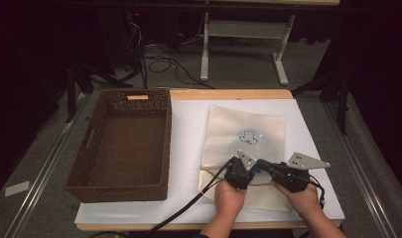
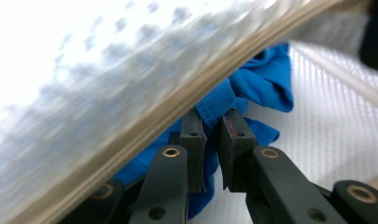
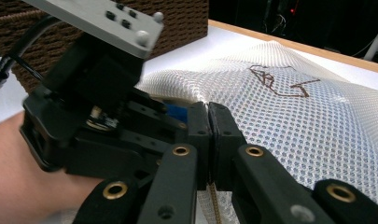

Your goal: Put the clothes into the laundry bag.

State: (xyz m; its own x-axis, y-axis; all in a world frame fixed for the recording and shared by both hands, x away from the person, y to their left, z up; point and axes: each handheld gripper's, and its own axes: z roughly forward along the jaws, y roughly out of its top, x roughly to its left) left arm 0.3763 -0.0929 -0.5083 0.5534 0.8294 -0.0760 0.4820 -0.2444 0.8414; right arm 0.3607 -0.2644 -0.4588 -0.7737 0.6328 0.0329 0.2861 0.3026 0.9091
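- A white mesh laundry bag [image 1: 245,148] lies flat on the white tabletop [image 1: 188,148], right of centre in the high view, with a small dark printed figure [image 1: 248,137] near its middle.
- Both grippers meet at the bag's lower edge, in the lower middle of the high view, with the person's hands behind them.
- The left gripper [image 2: 213,135] reaches under the lifted edge of the bag; its jaws are nearly together and pinch a fold of blue cloth [image 2: 263,81] that lies inside the bag.
- In the left gripper view the bag's tan-trimmed opening runs diagonally across the frame from lower left to upper right, blurred, with the blue cloth just below it.
- The right gripper [image 3: 208,123] has its jaws pressed together on the mesh at the bag's edge, at the centre of the right gripper view; a bit of blue shows just left of them.
- In the same view the left gripper's black body and grey plate sit at upper left.
- A brown woven basket [image 1: 121,144] stands on the tabletop at the left of the high view, just beside the bag.
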